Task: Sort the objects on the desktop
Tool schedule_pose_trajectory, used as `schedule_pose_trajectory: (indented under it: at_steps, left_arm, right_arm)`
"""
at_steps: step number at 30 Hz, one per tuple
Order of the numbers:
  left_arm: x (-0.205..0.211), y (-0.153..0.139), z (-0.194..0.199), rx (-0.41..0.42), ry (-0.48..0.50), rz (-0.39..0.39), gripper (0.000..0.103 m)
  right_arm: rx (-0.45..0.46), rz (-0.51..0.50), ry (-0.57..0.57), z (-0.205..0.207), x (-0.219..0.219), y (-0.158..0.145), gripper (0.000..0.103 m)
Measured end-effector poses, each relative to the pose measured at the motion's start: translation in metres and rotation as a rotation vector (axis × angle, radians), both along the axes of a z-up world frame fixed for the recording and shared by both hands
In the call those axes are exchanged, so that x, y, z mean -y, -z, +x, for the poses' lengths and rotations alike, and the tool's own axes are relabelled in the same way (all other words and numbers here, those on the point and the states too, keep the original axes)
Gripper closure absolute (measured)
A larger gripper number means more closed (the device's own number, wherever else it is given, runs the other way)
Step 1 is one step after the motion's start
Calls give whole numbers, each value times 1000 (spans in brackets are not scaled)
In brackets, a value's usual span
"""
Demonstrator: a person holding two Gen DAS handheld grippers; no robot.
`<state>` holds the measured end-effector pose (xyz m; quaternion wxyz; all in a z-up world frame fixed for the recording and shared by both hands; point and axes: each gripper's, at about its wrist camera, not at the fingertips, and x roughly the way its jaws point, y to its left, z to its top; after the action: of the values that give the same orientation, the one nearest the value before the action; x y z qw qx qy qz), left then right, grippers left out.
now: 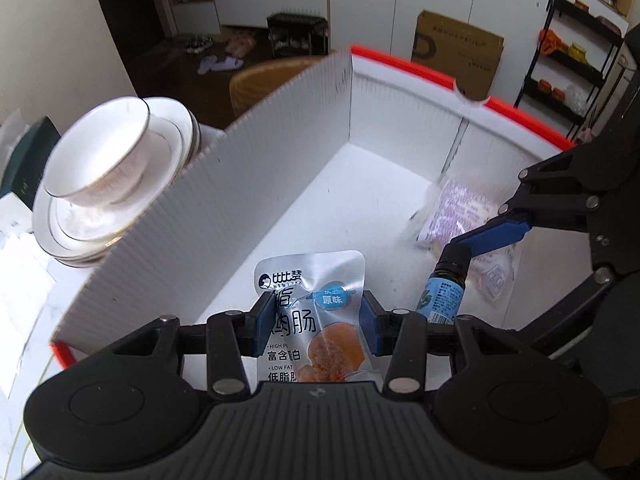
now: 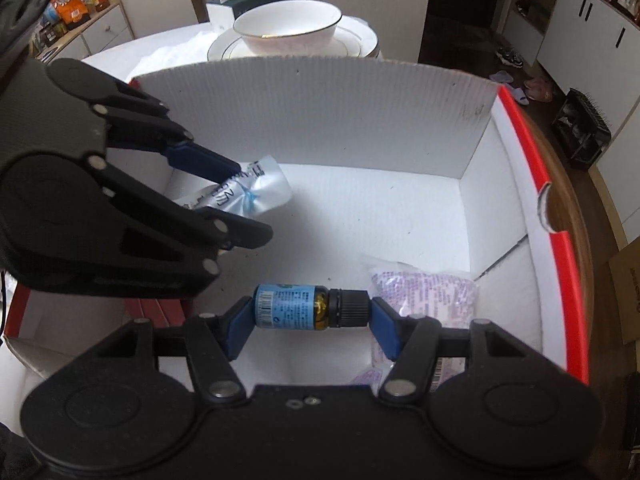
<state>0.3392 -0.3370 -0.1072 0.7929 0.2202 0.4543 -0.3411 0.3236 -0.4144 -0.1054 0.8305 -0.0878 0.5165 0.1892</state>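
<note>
Both grippers hung over the white box (image 1: 280, 152) with the red rim. Its corrugated walls stood upright and its floor was pale. Left gripper (image 1: 318, 322) was clamped on a snack packet (image 1: 310, 316), a silvery foil pouch with Chinese print, a blue badge and a picture of an orange meat piece. The packet's long axis ran along the fingers, its sealed top edge pointing away from the camera over the box floor. Right gripper (image 2: 312, 316) pinched a small bottle (image 2: 308, 307) end to end, so it lay crosswise between the blue pads, black cap toward the right pad, base toward the left. It was amber glass with a light blue label. A clear bag (image 2: 432, 292) with purple print lay on the box floor, near the corner beneath the right gripper.
</note>
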Motion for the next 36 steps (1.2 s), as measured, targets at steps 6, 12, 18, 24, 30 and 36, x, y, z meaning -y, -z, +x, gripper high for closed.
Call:
schedule_pose_trajectory:
  at_steps: [6, 12, 18, 24, 30, 36]
  left_arm:
    - [5, 10, 9, -71, -3, 37, 60]
    - [6, 19, 17, -159, -7, 77, 60]
    - [9, 21, 17, -171, 1, 107, 59]
    - [3, 15, 14, -145, -7, 73, 51]
    - [-4, -4, 5, -113, -30, -12, 47]
    - [-18, -32, -17, -56, -43, -83, 47]
  right_arm:
    - [-41, -32, -6, 6, -2, 8, 42]
    - [-66, -37, -8, 9, -3, 13, 42]
    - [-87, -50, -3, 9, -3, 14, 42]
    - [-78, -50, -7, 10, -7, 13, 39]
    - [-61, -27, 1, 2, 0, 1, 33]
    - [-3, -25, -7, -11, 0, -19, 33]
